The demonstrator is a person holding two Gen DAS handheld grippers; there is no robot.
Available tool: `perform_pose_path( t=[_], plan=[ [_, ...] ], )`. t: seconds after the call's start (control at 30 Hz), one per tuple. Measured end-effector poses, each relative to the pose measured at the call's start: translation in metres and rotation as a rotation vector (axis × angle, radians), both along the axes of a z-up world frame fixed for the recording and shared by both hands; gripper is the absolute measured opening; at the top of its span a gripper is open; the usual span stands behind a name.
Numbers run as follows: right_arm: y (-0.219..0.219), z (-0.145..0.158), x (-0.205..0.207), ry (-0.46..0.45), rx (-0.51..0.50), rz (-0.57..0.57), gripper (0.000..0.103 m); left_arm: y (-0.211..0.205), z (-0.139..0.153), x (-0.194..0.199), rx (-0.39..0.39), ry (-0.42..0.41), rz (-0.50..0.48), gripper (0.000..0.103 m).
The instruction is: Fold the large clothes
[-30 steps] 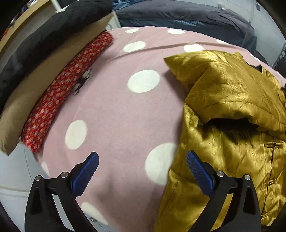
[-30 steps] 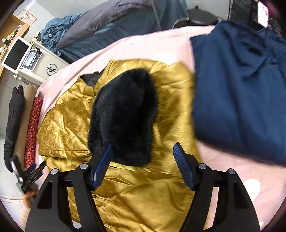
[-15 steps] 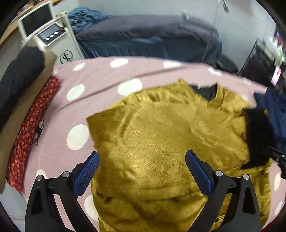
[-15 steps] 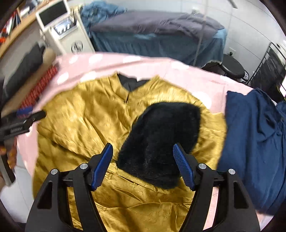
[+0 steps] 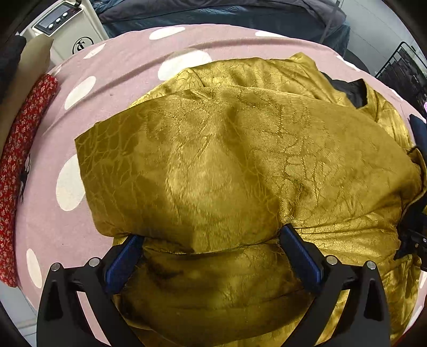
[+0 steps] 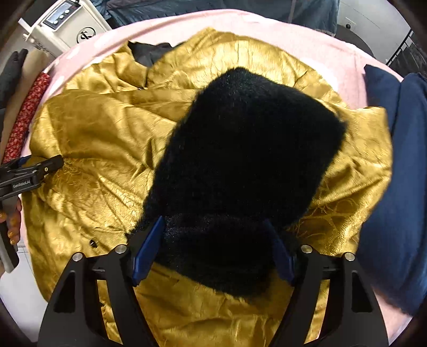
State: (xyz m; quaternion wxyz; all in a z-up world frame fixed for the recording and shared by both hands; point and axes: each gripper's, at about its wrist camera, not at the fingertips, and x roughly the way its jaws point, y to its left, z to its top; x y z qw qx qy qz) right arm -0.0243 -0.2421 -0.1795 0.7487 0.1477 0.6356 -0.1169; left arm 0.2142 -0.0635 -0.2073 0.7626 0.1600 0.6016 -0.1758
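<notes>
The gold jacket (image 5: 240,165) lies across the middle of the bed (image 5: 88,112), both sleeves folded inward, with the left hand-held gripper (image 5: 210,256) and right hand-held gripper (image 6: 213,253), just widened, apparently spread open straddling them.

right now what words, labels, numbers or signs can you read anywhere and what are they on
"GenRobot.AI", roughly; the small white print on the left gripper is hard to read, seen in the right wrist view.
A round black logo with a single stylised character on the white machine; I cannot tell which character it is.
The panel on top of that machine has a display and buttons, too small to read.
Nothing legible on the gold jacket or the polka-dot blanket.
</notes>
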Motion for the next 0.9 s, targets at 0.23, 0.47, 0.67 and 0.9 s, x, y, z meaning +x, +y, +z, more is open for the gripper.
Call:
perform_pose_path(
  t=[0.23,0.47,0.67,0.9],
  plan=[
    [0.002,-0.006,0.004,-0.003,-0.032,-0.017,0.08,-0.005,-0.007,0.0,0.019,-0.016,0.008,0.098],
    [-0.002,0.029,-0.015,-0.129,0.003,-0.086,0.08,0.005,0.033,-0.012,-0.022,-0.068,-0.011,0.097],
    [-0.012,0.069,-0.066,-0.246,0.038,-0.173,0.08,0.036,0.07,-0.054,-0.093,-0.134,-0.047,0.097],
    [-0.044,0.062,-0.14,-0.192,0.091,-0.301,0.08,0.112,0.063,-0.086,-0.113,-0.06,0.054,0.097]
  ],
)
